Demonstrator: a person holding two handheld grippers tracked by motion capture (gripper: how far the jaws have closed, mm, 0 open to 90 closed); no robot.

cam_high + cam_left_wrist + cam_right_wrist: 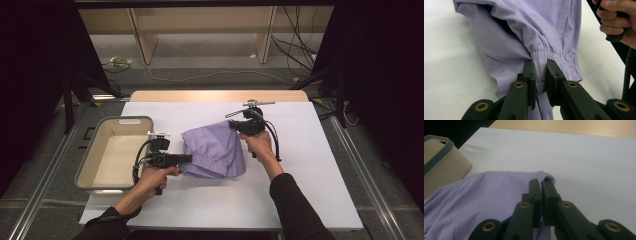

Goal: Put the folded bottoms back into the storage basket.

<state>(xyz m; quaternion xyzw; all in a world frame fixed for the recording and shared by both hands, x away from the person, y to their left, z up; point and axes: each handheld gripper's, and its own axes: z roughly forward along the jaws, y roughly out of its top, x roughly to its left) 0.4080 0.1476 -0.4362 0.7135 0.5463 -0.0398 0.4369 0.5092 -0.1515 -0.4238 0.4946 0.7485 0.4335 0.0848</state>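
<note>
The white tabletop (pixel 300 165) carries a grey bin (pixel 112 150) at its left, and just beside it a lilac garment (pixel 215 150), soft, light and likely to sag, hangs partly lifted. The left tool (pixel 540 75) clamps its elastic waistband (pixel 544 53), the firmest hold; the right tool (pixel 541 187) pinches a far corner.

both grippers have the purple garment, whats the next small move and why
Probably carry it left toward the bin. Each hand-held gripper, left and right, is clamped on the purple garment, which sags between them close beside the bin.
</note>
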